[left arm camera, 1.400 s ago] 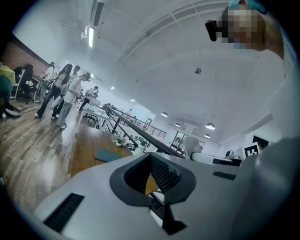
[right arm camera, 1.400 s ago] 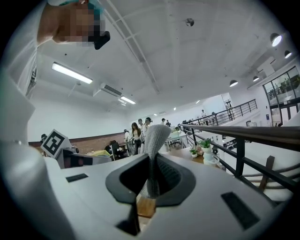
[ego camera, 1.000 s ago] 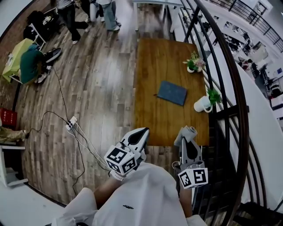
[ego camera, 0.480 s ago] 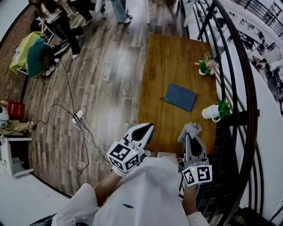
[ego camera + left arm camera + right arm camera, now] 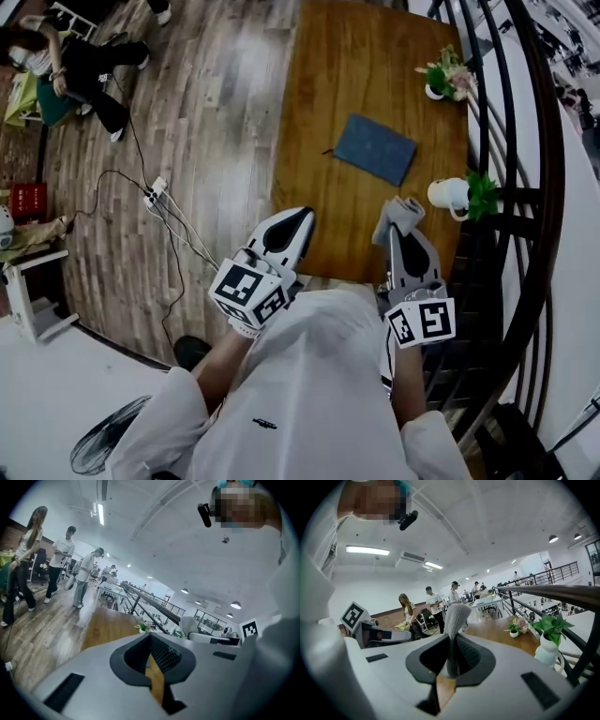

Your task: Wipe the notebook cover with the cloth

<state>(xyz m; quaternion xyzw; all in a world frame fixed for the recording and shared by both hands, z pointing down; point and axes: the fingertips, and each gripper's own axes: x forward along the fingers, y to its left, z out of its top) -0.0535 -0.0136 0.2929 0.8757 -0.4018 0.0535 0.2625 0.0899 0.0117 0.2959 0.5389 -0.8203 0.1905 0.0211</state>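
Observation:
A blue notebook (image 5: 375, 149) lies flat on the wooden table (image 5: 337, 84), toward its right side. Near the table's front edge my right gripper (image 5: 401, 217) is shut on a grey cloth (image 5: 403, 210), which sticks up out of the jaws (image 5: 456, 620). The left gripper (image 5: 292, 225) hovers at the table's front left corner, jaws shut with nothing between them (image 5: 151, 641). Both grippers are well short of the notebook.
A white pot with a green plant (image 5: 457, 194) stands right of the notebook, and a small flower pot (image 5: 443, 80) further back. A black railing (image 5: 525, 141) runs along the table's right side. Cables and a power strip (image 5: 155, 192) lie on the wood floor; people stand far left.
The view has shifted forward: the table and notebook now sit nearer to me. Both grippers have moved up over the table's front edge, the right one still holding the cloth.

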